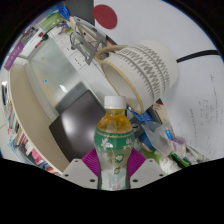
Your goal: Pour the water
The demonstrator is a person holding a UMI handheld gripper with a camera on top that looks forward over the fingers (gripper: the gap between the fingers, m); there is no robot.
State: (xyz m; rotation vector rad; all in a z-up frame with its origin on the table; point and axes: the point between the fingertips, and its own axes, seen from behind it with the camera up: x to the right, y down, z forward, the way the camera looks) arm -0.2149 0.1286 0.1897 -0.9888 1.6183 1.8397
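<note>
Cluttered table point(25, 130): papers and small items strewn about. White ribbed cup point(143, 68) lying tilted beyond the fingers, near a clear plastic container point(60, 80). Bottle point(114, 135), white cap, amber liquid, green label, upright between the purple pads point(92, 161). Gripper point(115, 165) closed partway, both fingers pressing the bottle's sides.

Bottle point(114, 140) stands upright between my fingers point(93, 163), cap end away from me. Beyond it on the tabletop point(200, 110) sits a round ribbed appliance point(140, 68), with a clear box point(58, 72) to its left. Loose clutter point(165, 135) lies right of the bottle, near my right finger.
</note>
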